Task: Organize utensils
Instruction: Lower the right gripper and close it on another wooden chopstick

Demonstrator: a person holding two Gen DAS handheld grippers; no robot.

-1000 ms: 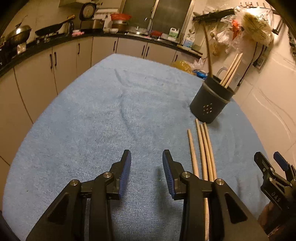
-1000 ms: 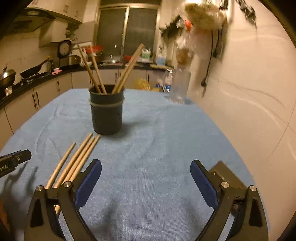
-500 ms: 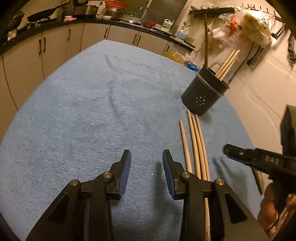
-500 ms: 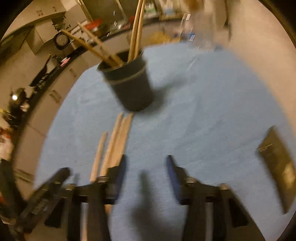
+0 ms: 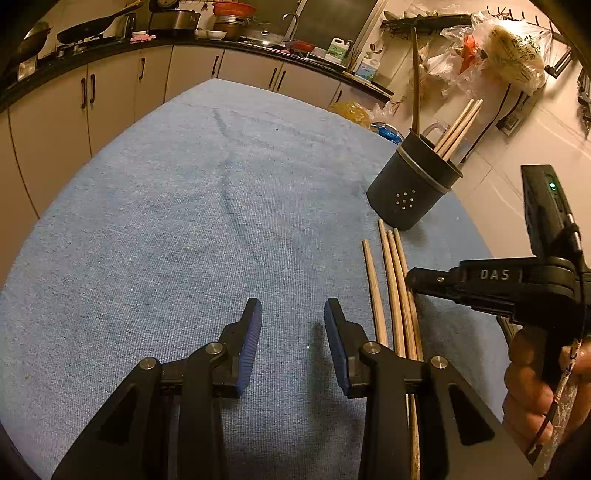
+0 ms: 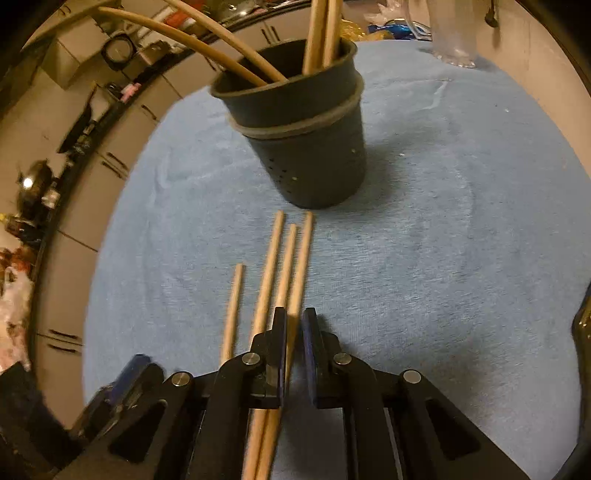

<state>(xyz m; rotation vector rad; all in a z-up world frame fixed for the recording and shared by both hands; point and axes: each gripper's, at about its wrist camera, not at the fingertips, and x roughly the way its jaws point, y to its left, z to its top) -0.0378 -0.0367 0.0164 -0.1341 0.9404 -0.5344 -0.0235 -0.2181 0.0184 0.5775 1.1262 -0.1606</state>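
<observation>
The dark holder [image 6: 303, 140] holds 4 wooden chopsticks [image 6: 317, 33], 4 more [image 6: 269, 258] lie on the blue cloth [image 5: 184, 221] just before it, the right gripper [image 6: 293, 332] clamps the rightmost [image 6: 301, 266], and the left gripper [image 5: 293, 332] hangs part-open, empty.

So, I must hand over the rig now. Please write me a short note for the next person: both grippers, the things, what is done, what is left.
Right gripper: shut on the rightmost chopstick of the four on the cloth, not lifted yet.
Left gripper: part open, holds nothing, hovers over the cloth left of the sticks.
Cup: upright, just beyond the far ends of the lying sticks.
Done: several sticks already stand in the cup.
Left: lift the gripped stick into the cup, then the other three.
</observation>
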